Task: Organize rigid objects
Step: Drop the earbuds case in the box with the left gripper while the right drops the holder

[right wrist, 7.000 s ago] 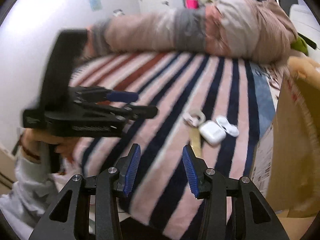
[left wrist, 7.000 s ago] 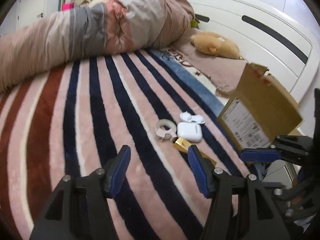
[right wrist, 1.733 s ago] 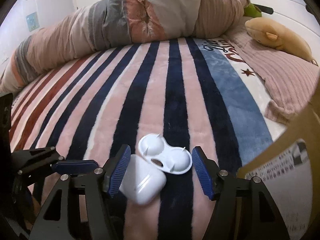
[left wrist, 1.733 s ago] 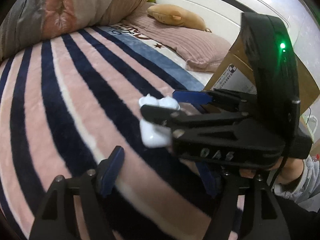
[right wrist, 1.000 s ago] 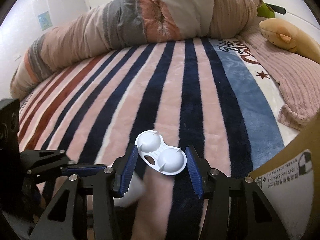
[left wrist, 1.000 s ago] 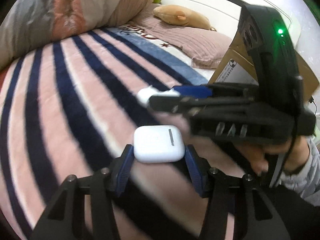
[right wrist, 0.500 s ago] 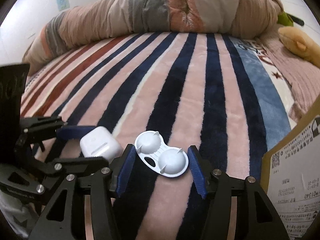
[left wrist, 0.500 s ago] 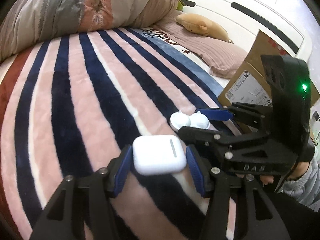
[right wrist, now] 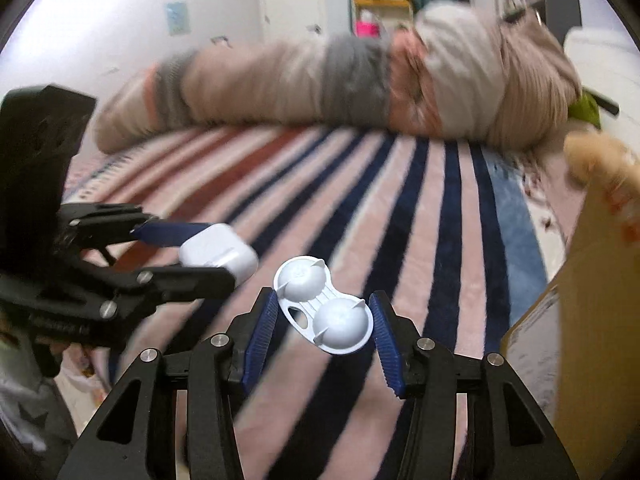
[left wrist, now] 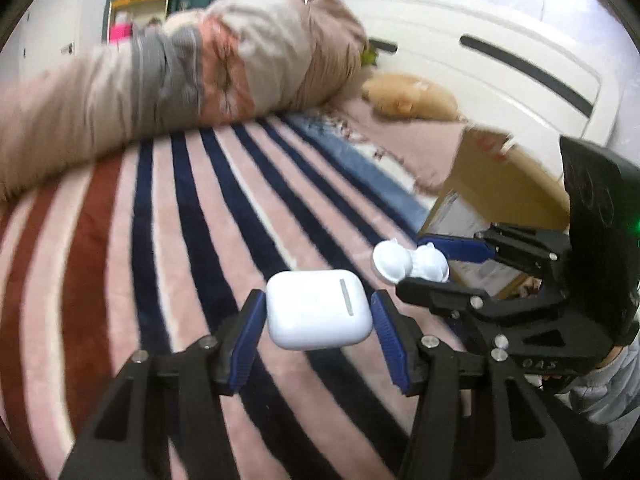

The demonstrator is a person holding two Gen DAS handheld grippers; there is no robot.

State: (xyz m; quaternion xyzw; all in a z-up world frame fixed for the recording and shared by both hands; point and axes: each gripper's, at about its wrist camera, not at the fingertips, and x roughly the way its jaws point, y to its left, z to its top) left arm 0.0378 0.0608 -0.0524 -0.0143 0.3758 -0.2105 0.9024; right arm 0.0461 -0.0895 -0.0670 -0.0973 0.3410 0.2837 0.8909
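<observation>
My left gripper (left wrist: 318,322) is shut on a white earbud case (left wrist: 318,308) and holds it above the striped blanket (left wrist: 180,220). My right gripper (right wrist: 322,330) is shut on a white double-dome contact lens case (right wrist: 322,314), also held in the air. The right gripper shows at the right of the left wrist view (left wrist: 434,268) with the lens case (left wrist: 408,266) in it. The left gripper and earbud case (right wrist: 220,254) show at the left of the right wrist view. The two held items are close together, side by side.
An open cardboard box (left wrist: 500,188) stands at the right edge of the bed, also in the right wrist view (right wrist: 592,280). A rolled quilt (left wrist: 180,72) lies across the far side. A tan plush toy (left wrist: 408,94) rests by the white headboard (left wrist: 500,60).
Both grippers have lifted their items higher off the blanket and tilted up, so the room behind the bed now shows. The grips have not changed.
</observation>
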